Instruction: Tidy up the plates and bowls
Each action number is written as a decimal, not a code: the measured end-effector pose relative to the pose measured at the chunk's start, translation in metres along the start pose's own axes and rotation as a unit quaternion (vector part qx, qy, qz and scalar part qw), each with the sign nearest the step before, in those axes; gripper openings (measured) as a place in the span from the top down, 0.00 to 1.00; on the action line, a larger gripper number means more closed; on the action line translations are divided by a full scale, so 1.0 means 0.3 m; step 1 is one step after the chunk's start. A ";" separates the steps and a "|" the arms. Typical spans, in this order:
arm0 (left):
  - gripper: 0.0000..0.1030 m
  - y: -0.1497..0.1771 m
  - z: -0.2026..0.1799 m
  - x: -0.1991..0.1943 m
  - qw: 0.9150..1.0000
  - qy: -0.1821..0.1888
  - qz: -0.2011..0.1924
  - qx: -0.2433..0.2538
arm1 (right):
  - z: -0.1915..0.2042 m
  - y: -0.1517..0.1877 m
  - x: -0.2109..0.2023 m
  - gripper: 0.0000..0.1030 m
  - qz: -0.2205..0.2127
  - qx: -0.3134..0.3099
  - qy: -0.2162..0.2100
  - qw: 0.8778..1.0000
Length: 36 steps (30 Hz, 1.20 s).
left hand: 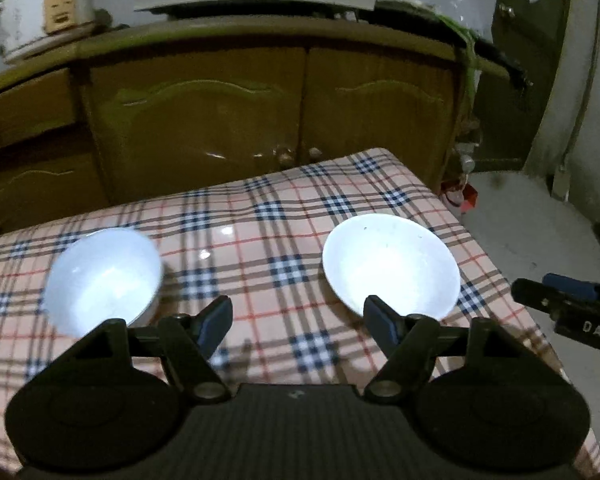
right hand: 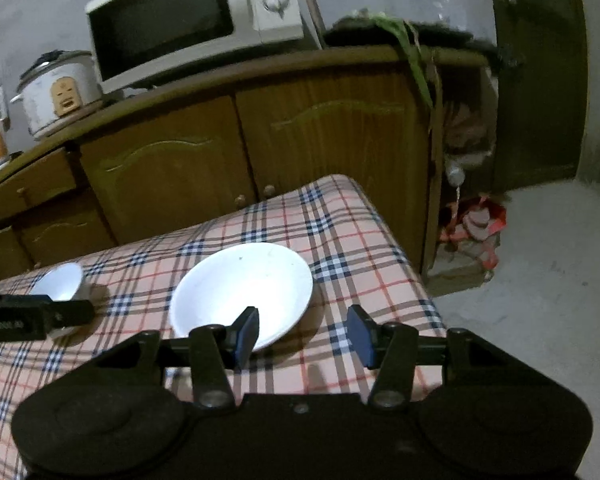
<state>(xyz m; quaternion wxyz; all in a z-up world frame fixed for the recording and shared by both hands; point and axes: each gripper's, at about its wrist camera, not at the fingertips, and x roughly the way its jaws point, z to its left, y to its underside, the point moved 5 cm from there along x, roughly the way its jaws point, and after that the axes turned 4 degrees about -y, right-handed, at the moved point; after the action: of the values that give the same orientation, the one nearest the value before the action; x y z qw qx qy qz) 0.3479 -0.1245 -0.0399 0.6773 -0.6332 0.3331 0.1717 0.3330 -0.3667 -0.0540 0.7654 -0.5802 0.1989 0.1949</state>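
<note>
A white bowl (left hand: 104, 276) stands on the left of the plaid-covered table (left hand: 284, 216), and a white plate (left hand: 392, 264) lies to its right. My left gripper (left hand: 298, 322) hovers open above the cloth between them, nothing between its fingers. My right gripper (left hand: 548, 292) shows at the right edge, past the plate. In the right wrist view the plate (right hand: 244, 288) lies just ahead of my right gripper (right hand: 305, 334), which is open and empty; its left finger overlaps the plate's near rim. The bowl (right hand: 62, 280) sits far left, partly behind my left gripper (right hand: 72, 314).
A wooden cabinet (right hand: 260, 148) stands right behind the table, bearing a microwave (right hand: 180, 20) and a rice cooker (right hand: 60, 92). The table's right edge (right hand: 416, 276) drops to a concrete floor (right hand: 540, 280). Red bags (right hand: 476, 224) lie beside the cabinet, near a dark door (right hand: 536, 80).
</note>
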 end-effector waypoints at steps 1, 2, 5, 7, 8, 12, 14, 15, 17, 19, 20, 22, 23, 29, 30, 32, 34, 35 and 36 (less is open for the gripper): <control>0.28 -0.007 -0.005 0.028 1.000 0.006 0.004 -0.002 | -0.007 -0.004 0.025 0.42 0.002 0.001 0.000 1.000; 0.28 -0.012 -0.008 0.058 1.000 0.010 0.010 -0.008 | -0.017 -0.006 0.058 0.41 0.008 0.004 0.001 1.000; 0.28 -0.023 -0.023 0.146 1.000 0.013 0.025 -0.009 | -0.041 -0.015 0.145 0.42 0.020 0.015 0.000 1.000; 0.28 -0.026 -0.032 0.202 0.999 0.014 0.033 -0.010 | -0.054 -0.017 0.195 0.42 0.028 0.020 0.003 0.999; 0.28 -0.029 -0.038 0.225 0.999 0.016 0.038 -0.011 | -0.060 -0.015 0.221 0.42 0.031 0.026 0.000 0.999; 0.31 -0.022 -0.056 0.312 0.998 0.020 0.056 -0.016 | -0.069 0.004 0.300 0.41 0.043 0.038 -0.005 0.998; 0.36 -0.020 -0.054 0.352 0.998 0.013 0.062 -0.019 | -0.071 0.017 0.340 0.41 0.051 0.044 -0.007 0.998; 0.45 -0.014 -0.051 0.371 0.997 0.016 0.069 -0.025 | -0.072 0.023 0.356 0.42 0.055 0.047 -0.008 0.997; 0.55 -0.008 -0.047 0.399 0.996 0.024 0.080 -0.033 | -0.073 0.037 0.387 0.47 0.063 0.053 -0.012 0.997; 0.69 -0.009 -0.053 0.402 0.996 0.041 0.075 -0.036 | -0.065 0.042 0.398 0.66 0.059 0.058 -0.030 0.996; 0.74 -0.011 -0.059 0.400 0.995 0.048 0.074 -0.036 | -0.053 0.041 0.400 0.77 0.059 0.057 -0.037 0.996; 0.83 -0.011 -0.074 0.393 0.995 0.053 0.075 -0.028 | -0.029 0.032 0.392 0.77 0.052 0.047 -0.032 0.997; 0.83 -0.010 -0.076 0.390 0.995 0.053 0.074 -0.028 | -0.023 0.028 0.385 0.77 0.048 0.046 -0.031 0.997; 0.83 -0.013 -0.053 0.306 0.996 0.056 0.062 -0.041 | 0.025 0.003 0.305 0.77 0.032 0.031 -0.038 0.998; 0.83 -0.016 -0.051 0.285 0.996 0.053 0.058 -0.042 | 0.034 -0.003 0.287 0.77 0.029 0.031 -0.040 0.998; 0.83 -0.024 -0.047 0.229 0.997 0.048 0.048 -0.041 | 0.054 -0.017 0.245 0.77 0.024 0.031 -0.044 0.998; 0.84 -0.032 -0.038 0.173 0.997 0.047 0.040 -0.043 | 0.075 -0.028 0.200 0.77 0.020 0.029 -0.047 0.998; 0.84 -0.037 -0.035 0.147 0.998 0.044 0.036 -0.042 | 0.091 -0.032 0.168 0.77 0.015 0.026 -0.052 0.998; 0.84 -0.039 -0.031 0.113 0.998 0.042 0.032 -0.042 | 0.103 -0.035 0.144 0.77 0.011 0.023 -0.054 0.998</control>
<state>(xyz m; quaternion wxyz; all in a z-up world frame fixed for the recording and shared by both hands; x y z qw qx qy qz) 0.3777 -0.1415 -0.0536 0.6296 -0.6569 0.3739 0.1798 0.3773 -0.3366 -0.0607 0.7861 -0.5484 0.1684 0.2299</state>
